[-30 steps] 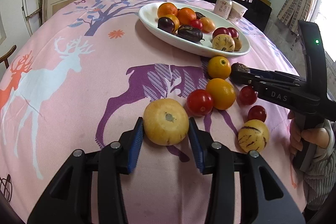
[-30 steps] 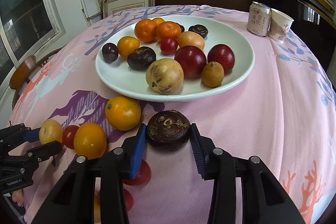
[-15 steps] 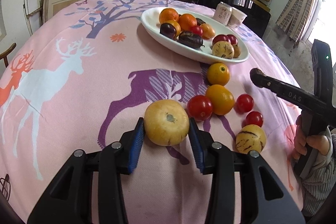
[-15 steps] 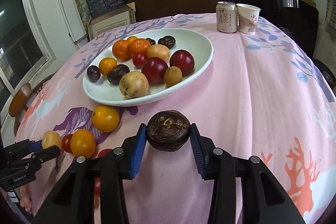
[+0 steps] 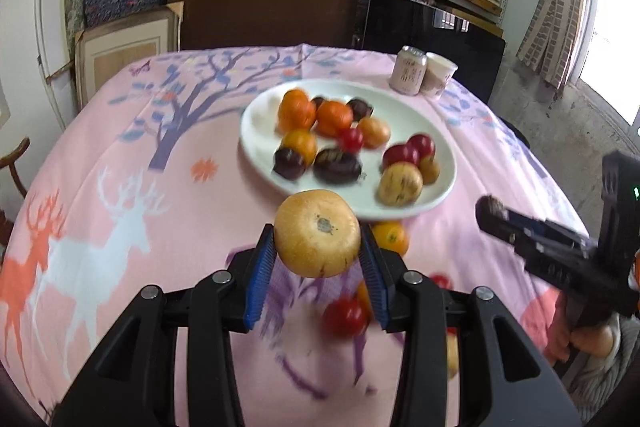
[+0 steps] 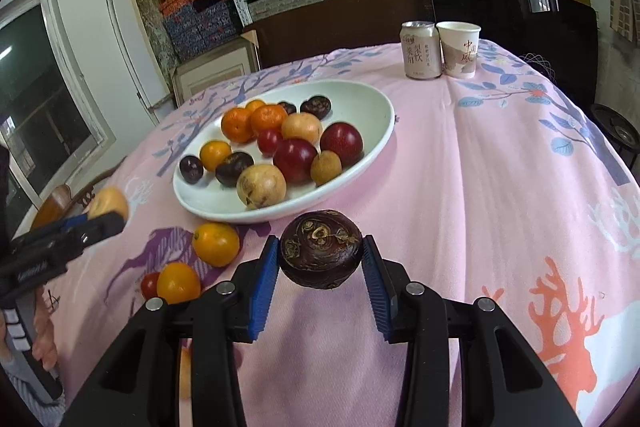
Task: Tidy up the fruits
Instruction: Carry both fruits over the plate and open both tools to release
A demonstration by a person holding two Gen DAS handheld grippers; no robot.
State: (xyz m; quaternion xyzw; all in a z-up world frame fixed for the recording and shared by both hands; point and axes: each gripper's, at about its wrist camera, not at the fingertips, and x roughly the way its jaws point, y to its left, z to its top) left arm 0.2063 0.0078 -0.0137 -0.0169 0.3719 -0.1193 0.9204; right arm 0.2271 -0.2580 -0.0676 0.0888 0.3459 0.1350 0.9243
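Since a moment ago both fruits have come up off the pink tabletop (image 6: 500,155): on the left, the left gripper (image 5: 318,269) now carries the yellow fruit (image 5: 317,233) in the air just short of the white plate (image 5: 260,115), its jaws closed snugly on the fruit's sides. To the right, the right gripper (image 6: 320,269) has its jaws clamped on the dark brown fruit (image 6: 321,254), held above the cloth just before the plate's near rim. Loose oranges and tomatoes under the left gripper are blurred and partly hidden.
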